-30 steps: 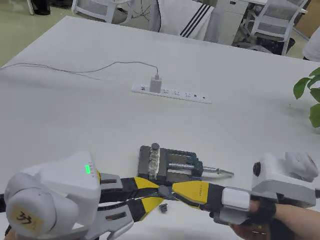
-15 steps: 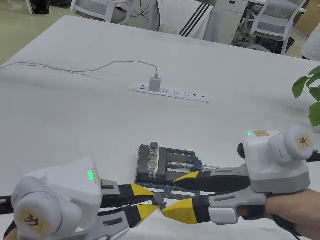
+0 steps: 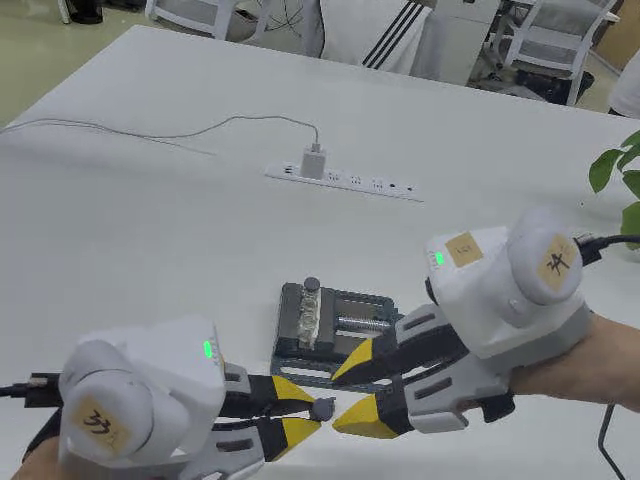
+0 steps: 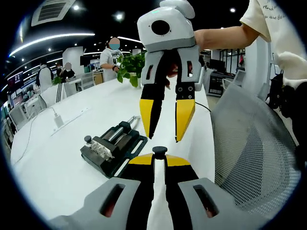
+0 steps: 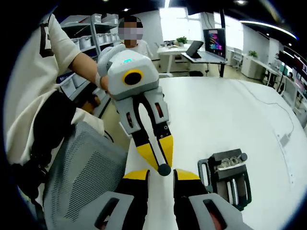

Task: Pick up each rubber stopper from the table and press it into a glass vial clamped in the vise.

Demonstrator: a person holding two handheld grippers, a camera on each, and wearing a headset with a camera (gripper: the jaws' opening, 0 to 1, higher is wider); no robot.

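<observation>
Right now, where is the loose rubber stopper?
In the head view the rubber stopper sits low in the middle, pinched at the tips of the left gripper, on the near side of the vise, facing the open right gripper.

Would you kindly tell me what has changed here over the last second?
The right hand-held gripper opened, letting go of the rubber stopper, and its rear rose. The left hand-held gripper now holds the stopper alone. The vise and its stoppered glass vial stayed put.
</observation>
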